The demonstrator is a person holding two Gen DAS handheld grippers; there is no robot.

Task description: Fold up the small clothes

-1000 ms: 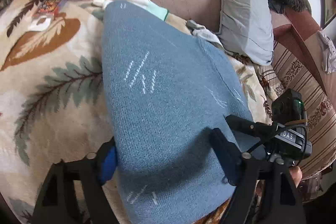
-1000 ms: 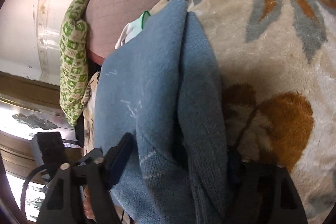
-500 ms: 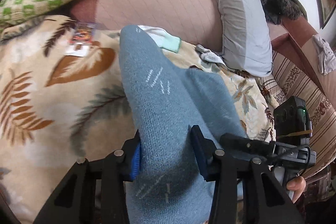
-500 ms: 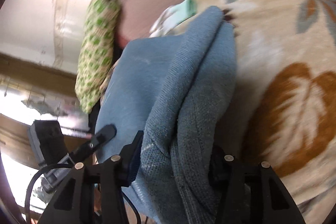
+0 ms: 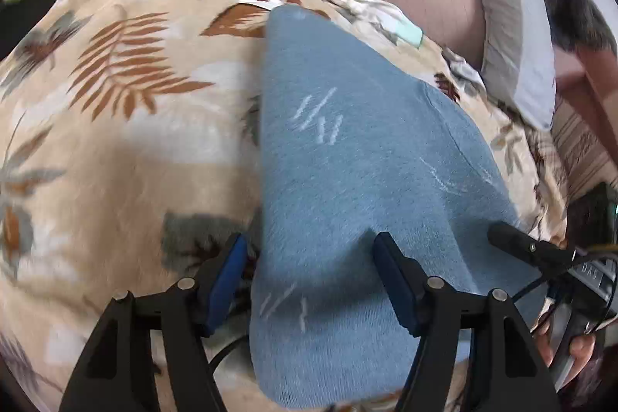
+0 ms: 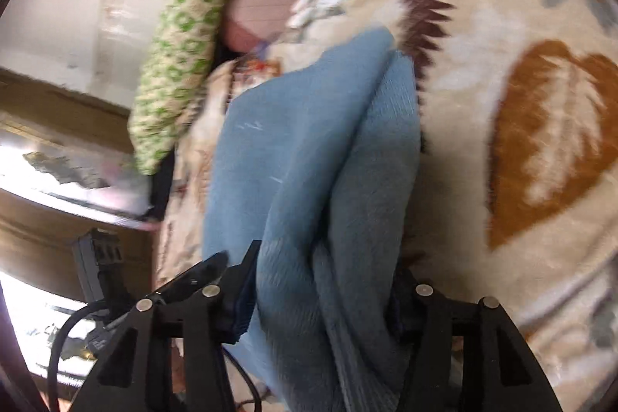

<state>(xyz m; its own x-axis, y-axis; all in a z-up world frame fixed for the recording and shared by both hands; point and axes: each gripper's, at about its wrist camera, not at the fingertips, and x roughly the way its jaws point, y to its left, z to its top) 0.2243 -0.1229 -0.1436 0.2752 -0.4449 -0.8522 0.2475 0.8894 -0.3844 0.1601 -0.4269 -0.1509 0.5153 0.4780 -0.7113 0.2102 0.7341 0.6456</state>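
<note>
Softly, both opening tongs (image 5: 309,269) (image 6: 320,292) straddle the ribbed blue knit (image 5: 347,161), seemingly bunched, on plush leaf-print blanket (image 5: 116,161).

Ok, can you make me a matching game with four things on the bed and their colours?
Things:
1. sweater
2. blanket
3. pillow
4. quilt

Colours:
A. green and cream squares
B. blue with small white dashes
C. pale grey
D. beige with brown and grey leaves

Pairs: 1-B, 2-D, 3-C, 4-A
</note>
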